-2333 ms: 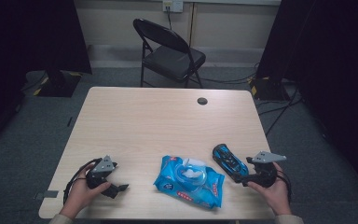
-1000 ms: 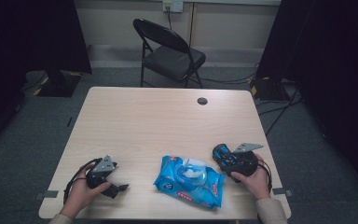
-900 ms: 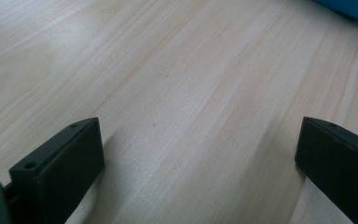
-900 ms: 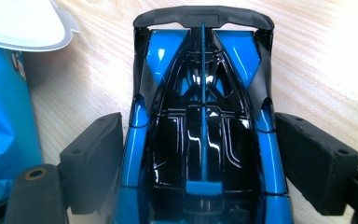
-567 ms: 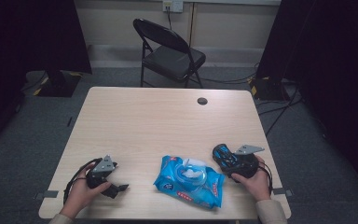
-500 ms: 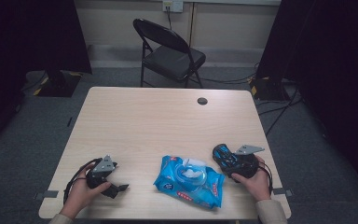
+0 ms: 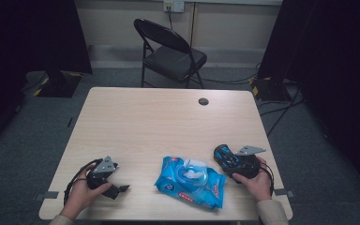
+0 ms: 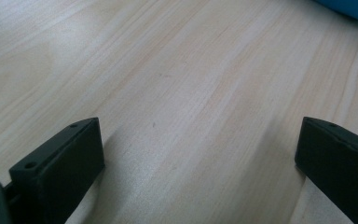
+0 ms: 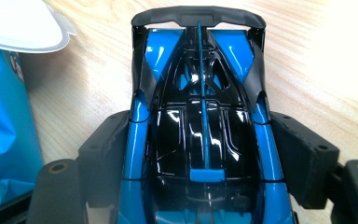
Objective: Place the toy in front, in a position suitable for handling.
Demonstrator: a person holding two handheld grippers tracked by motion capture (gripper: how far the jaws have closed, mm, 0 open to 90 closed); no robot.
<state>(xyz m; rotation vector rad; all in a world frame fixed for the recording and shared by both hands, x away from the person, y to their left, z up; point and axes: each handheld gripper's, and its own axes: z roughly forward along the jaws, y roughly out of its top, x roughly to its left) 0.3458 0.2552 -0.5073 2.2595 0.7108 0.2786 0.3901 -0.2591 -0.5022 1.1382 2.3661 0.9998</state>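
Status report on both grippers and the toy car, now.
Right gripper jaws just closing, pads against the blue-and-black toy car. Left gripper open over bare wooden table. Blue wipes packet lies beside the car.

Right gripper view: we see the right gripper (image 9: 200, 154) with a blue and black toy race car (image 9: 199, 130) between its jaws, which have just been closing; both pads sit against the car's flanks. Rear wing (image 9: 198, 18) points away from us. The car rests on the pale wood table (image 9: 317, 70). Blue wet wipes pack (image 9: 2, 135) just beside it, white flap (image 9: 21, 23) raised.
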